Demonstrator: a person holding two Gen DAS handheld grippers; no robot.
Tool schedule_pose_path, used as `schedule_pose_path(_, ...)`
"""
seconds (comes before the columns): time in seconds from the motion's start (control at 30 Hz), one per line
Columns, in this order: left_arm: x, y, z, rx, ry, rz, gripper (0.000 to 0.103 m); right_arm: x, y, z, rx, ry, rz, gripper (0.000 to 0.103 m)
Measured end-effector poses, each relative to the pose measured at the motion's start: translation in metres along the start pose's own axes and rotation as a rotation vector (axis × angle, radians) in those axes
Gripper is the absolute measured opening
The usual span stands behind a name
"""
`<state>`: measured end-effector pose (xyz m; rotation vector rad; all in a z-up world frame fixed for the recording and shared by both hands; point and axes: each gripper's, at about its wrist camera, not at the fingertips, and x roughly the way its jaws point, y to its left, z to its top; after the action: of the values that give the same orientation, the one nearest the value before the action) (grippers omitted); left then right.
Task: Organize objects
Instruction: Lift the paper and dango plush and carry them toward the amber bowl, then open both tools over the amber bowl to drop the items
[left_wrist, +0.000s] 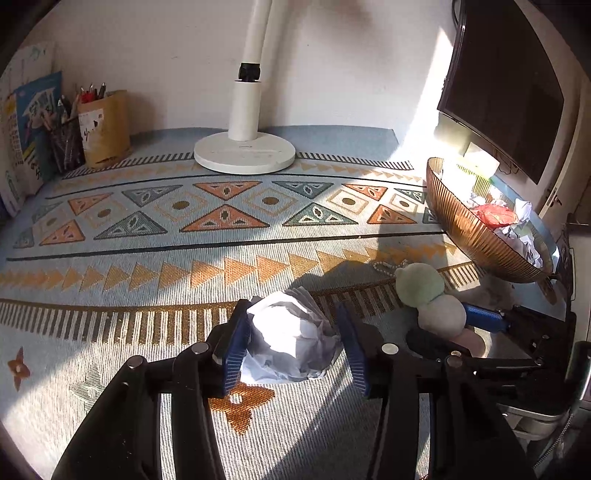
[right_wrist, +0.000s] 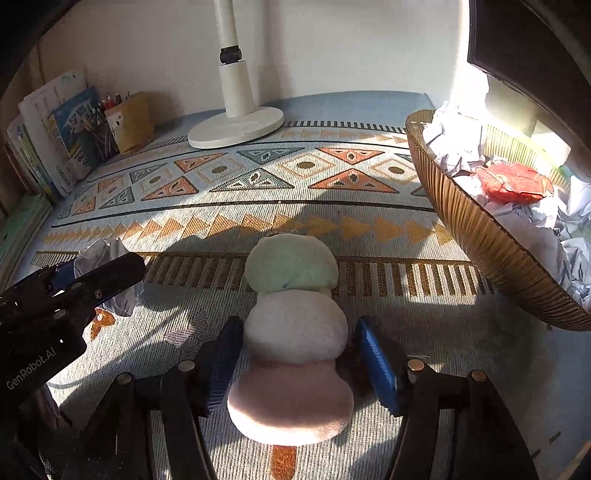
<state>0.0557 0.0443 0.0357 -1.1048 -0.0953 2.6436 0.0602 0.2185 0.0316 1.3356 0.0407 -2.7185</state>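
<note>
A crumpled white paper ball (left_wrist: 291, 339) lies on the patterned tablecloth between the fingers of my left gripper (left_wrist: 293, 343); the blue pads sit against its sides. It also shows in the right wrist view (right_wrist: 107, 273). A plush toy (right_wrist: 295, 332) of green, white and pink balls lies between the fingers of my right gripper (right_wrist: 301, 360), with small gaps on both sides. The toy also shows in the left wrist view (left_wrist: 432, 299). A ribbed brown bowl (right_wrist: 476, 236) at the right holds crumpled papers and a red wrapper (right_wrist: 513, 182).
A white lamp base (left_wrist: 244, 153) stands at the back middle. A brown pen holder (left_wrist: 105, 129) and books (left_wrist: 31, 133) stand at the back left. A dark monitor (left_wrist: 506, 85) hangs at the right. A bead chain (left_wrist: 388, 266) lies near the toy.
</note>
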Motion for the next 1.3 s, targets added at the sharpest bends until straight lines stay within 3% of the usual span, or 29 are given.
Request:
schedule_pose_path(0.1, -0.001, -0.002, 0.0, 0.007, -0.006, -0.002, 0.044, -0.01, -0.001, -0.001, 0.009, -0.04, 0.0, 0.046)
schedule_pose_path(0.2, -0.005, -0.009, 0.003, 0.032, -0.014, 0.014, 0.044, -0.036, -0.016, -0.003, 0.082, -0.078, 0.159, 0.046)
schedule_pose_path(0.23, -0.009, -0.013, 0.005, 0.038, -0.013, 0.0, 0.043, -0.051, -0.021, -0.002, 0.086, -0.113, 0.167, 0.046)
schedule_pose_path(0.33, -0.028, -0.033, 0.03, 0.046, -0.063, -0.1, 0.043, -0.096, -0.05, 0.012, 0.12, -0.239, 0.089, 0.046)
schedule_pose_path(0.47, -0.042, -0.092, 0.087, 0.14, -0.152, -0.235, 0.043, -0.131, -0.121, 0.045, 0.265, -0.355, -0.049, 0.046)
schedule_pose_path(0.53, -0.032, -0.124, 0.114, 0.188, -0.167, -0.289, 0.043, -0.128, -0.155, 0.062, 0.343, -0.345, -0.123, 0.047)
schedule_pose_path(0.6, -0.011, -0.15, 0.133, 0.206, -0.158, -0.318, 0.043, -0.12, -0.181, 0.077, 0.399, -0.318, -0.132, 0.047)
schedule_pose_path(0.8, 0.052, -0.186, 0.156, 0.145, -0.115, -0.389, 0.043, -0.109, -0.211, 0.106, 0.431, -0.326, -0.178, 0.048)
schedule_pose_path(0.83, 0.056, -0.189, 0.158, 0.144, -0.119, -0.396, 0.044, -0.104, -0.212, 0.112, 0.411, -0.314, -0.194, 0.055)
schedule_pose_path(0.87, 0.058, -0.192, 0.159, 0.145, -0.124, -0.407, 0.052, -0.101, -0.213, 0.117, 0.402, -0.3, -0.213, 0.065)
schedule_pose_path(0.9, 0.06, -0.195, 0.16, 0.149, -0.125, -0.407, 0.058, -0.101, -0.215, 0.118, 0.407, -0.305, -0.225, 0.066)
schedule_pose_path(0.93, 0.061, -0.197, 0.16, 0.153, -0.121, -0.399, 0.073, -0.103, -0.216, 0.118, 0.411, -0.311, -0.223, 0.066)
schedule_pose_path(0.97, 0.06, -0.198, 0.16, 0.155, -0.123, -0.399, 0.079, -0.103, -0.217, 0.117, 0.414, -0.312, -0.213, 0.066)
schedule_pose_path(1.1, 0.041, -0.184, 0.156, 0.16, -0.136, -0.355, 0.079, -0.122, -0.199, 0.099, 0.413, -0.337, -0.147, 0.066)
schedule_pose_path(1.3, -0.012, -0.125, 0.114, 0.153, -0.16, -0.038, 0.079, -0.148, -0.125, 0.07, 0.296, -0.387, -0.062, 0.068)
